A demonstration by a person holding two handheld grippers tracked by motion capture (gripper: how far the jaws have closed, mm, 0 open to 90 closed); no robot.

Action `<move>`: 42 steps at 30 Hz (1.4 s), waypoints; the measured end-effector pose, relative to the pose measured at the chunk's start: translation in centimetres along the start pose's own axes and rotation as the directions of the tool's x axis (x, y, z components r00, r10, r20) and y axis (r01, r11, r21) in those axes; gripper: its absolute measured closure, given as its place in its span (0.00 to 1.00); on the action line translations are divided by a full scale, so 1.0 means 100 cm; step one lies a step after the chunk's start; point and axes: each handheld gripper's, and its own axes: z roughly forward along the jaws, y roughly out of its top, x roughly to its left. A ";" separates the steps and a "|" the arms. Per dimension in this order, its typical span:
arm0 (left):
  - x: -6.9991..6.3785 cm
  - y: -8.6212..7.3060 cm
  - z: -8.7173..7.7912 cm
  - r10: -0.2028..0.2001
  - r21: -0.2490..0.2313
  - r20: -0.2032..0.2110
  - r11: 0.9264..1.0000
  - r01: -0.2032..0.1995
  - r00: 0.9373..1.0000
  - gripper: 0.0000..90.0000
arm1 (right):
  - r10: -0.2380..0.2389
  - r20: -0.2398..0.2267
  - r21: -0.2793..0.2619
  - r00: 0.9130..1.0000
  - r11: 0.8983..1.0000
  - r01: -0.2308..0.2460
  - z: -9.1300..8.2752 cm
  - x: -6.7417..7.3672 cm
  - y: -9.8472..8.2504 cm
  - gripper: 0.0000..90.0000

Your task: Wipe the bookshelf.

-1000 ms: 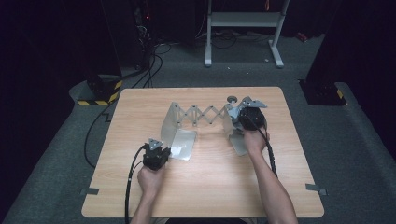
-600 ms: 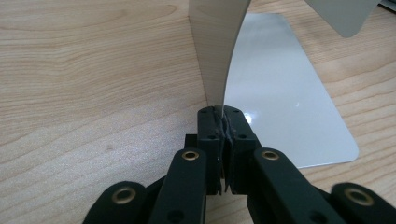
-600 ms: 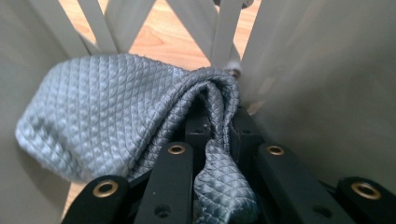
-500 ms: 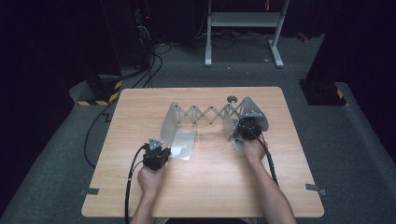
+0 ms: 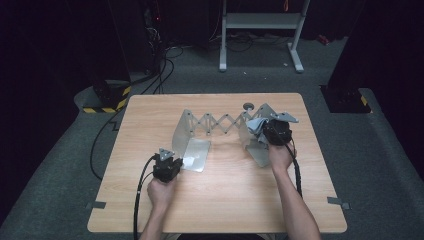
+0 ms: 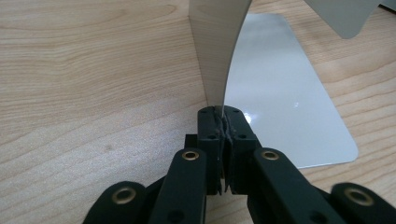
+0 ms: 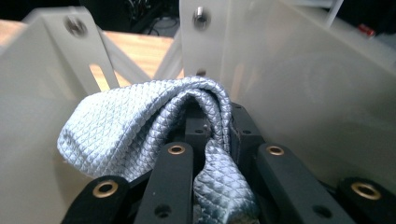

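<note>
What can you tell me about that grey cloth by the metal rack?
The cloth is pale grey-blue with a fine quilted diamond weave, soft and bunched into a fold. The right gripper has its jaws shut on it, holding it against the rack's right end plate, above the table. Nothing else touches it.

My light wood tabletop [image 5: 150,210], grey carpet floor [image 5: 60,165] around me, white metal stand [image 5: 260,22] beyond, black cables [image 5: 165,55] trailing, yellow-black striped block [image 5: 107,100] far left, room dark.
</note>
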 end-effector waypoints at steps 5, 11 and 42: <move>0.000 0.000 0.000 -0.001 0.000 0.001 1.000 0.001 1.000 0.96 | -0.016 0.012 -0.047 1.000 0.999 0.016 -0.014 -0.001 0.008 0.91; 0.000 0.000 0.000 -0.001 0.000 0.001 1.000 0.001 1.000 0.96 | -0.021 0.017 -0.070 1.000 0.997 0.022 -0.022 -0.005 0.012 0.91; 0.000 0.000 0.000 -0.002 0.000 0.002 1.000 0.002 1.000 0.96 | -0.087 0.044 0.046 0.995 0.995 0.085 -0.010 -0.012 -0.040 0.91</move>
